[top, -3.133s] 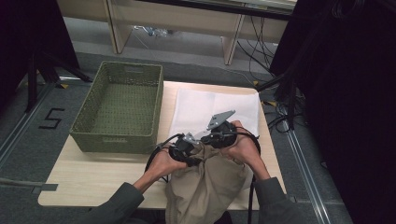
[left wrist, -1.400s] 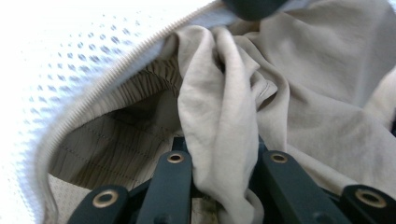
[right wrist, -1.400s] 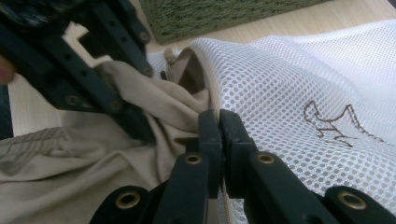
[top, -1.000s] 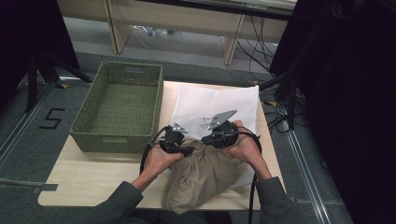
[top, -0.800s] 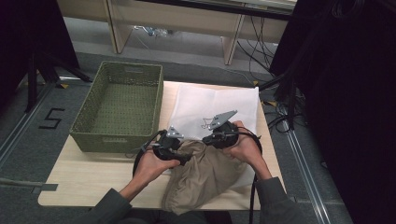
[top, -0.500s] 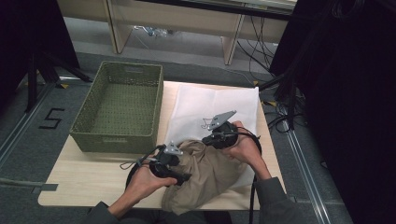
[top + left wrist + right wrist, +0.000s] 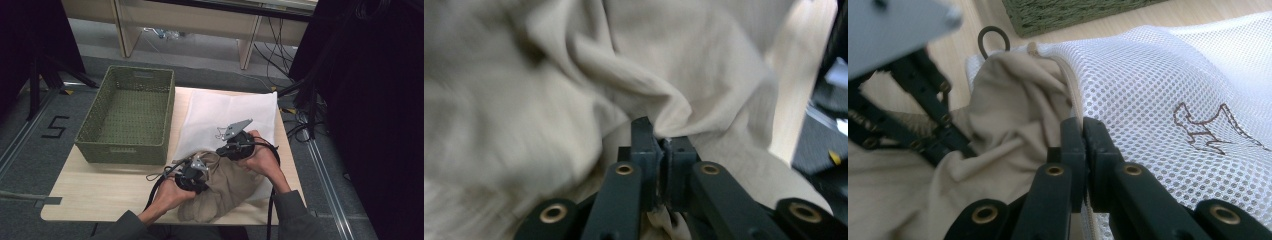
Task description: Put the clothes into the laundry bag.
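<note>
Soft, limp beige cloth garment (image 7: pixel 227 187) is pinched at a fold by left gripper (image 7: pixel 663 145); white mesh laundry bag's (image 7: pixel 1168 90) zipper edge is clamped by right gripper (image 7: pixel 1082 125). Best gripped by bunched folds.

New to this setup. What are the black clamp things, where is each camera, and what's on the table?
No robot arm here: a person holds a two-jaw gripper in each hand. The high view looks down from above the table; the other two cameras ride on the grippers, looking along their black jaws.

On the table stand a green basket and a white mesh bag, with a beige garment at the bag's near edge.

The left gripper is shut on a fold of the garment. The right gripper is shut on the bag's zipped edge, beside the garment.
</note>
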Demonstrator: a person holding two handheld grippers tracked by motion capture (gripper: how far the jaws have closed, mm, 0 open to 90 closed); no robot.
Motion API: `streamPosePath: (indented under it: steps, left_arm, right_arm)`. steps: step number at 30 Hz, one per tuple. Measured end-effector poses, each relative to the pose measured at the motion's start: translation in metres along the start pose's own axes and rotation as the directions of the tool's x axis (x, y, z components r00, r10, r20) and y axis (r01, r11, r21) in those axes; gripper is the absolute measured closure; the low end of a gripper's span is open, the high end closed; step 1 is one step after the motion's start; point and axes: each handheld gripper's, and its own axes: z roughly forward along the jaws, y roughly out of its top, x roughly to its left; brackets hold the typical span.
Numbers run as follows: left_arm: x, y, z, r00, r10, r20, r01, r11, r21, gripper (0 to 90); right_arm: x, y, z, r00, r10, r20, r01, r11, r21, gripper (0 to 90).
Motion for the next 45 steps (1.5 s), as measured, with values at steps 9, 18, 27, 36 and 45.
streamPosePath:
  steps: [9,18,27,36,45]
  left_arm:
    - [0.025,0.021,-0.001,0.9946,-0.064,-0.081,0.058,0.9957,-0.072,88.3]
    - [0.042,0.031,0.01,0.9821,-0.127,-0.139,0.111,0.9873,-0.114,87.1]
    - [0.028,0.025,-0.023,0.9897,-0.074,-0.122,0.061,0.9922,-0.109,52.7]
    - [0.039,0.006,-0.043,0.9692,-0.054,-0.24,0.035,0.996,-0.083,31.6]
    - [0.037,0.009,-0.018,0.9879,0.013,-0.155,-0.019,0.9989,-0.042,72.8]
  right_arm:
    - [0.001,0.001,-0.002,0.9999,0.012,0.0,-0.012,1.0,-0.003,89.1]
    - [0.0,0.001,-0.001,1.0,0.009,0.001,-0.009,1.0,-0.002,89.1]
    - [-0.002,-0.003,-0.001,1.0,0.008,-0.001,-0.008,1.0,-0.002,89.1]
    - [-0.001,-0.001,-0.001,0.9998,0.018,-0.001,-0.018,1.0,0.002,89.0]
    - [0.0,-0.001,0.003,0.9998,0.0,-0.022,0.0,1.0,0.0,89.0]
